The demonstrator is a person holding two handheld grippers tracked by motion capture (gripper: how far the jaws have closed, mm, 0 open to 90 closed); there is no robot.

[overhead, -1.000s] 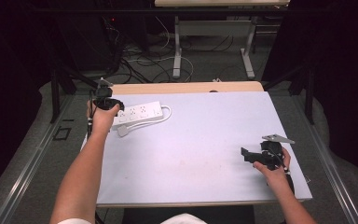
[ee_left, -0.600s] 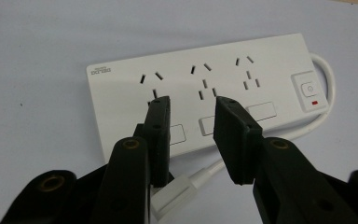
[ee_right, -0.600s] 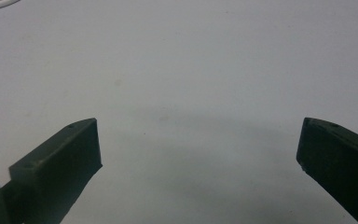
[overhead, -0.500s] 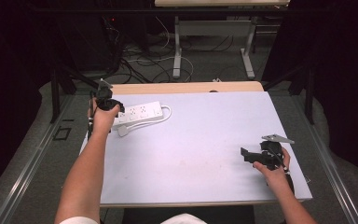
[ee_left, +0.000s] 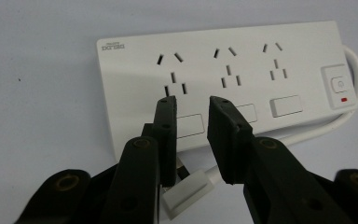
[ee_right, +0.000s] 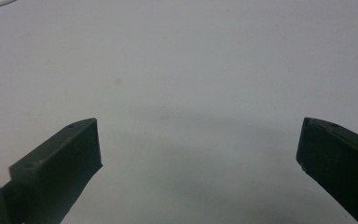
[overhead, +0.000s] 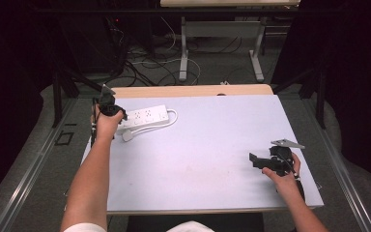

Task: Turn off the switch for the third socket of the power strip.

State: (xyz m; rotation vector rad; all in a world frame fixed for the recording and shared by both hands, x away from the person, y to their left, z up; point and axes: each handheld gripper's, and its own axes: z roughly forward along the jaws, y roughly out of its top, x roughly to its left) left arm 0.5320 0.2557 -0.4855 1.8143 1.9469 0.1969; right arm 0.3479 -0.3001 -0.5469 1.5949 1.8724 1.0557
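White power strip (overhead: 142, 117) lies at far-left corner of the pale bench (overhead: 212, 145), cord looped beside it w/ the plug (ee_left: 189, 193) near its front edge. Left gripper (ee_left: 191, 105) hovers just over the strip, jaws slightly apart, holding nothing. Right gripper (overhead: 257, 160) rests well apart at near right, jaws wide. Strip looks rigid, light, smooth plastic; prob best gripped across its narrow edges. Cord may snag.

White power strip (ee_left: 223, 79) lies flat, its cord apparently looped alongside.
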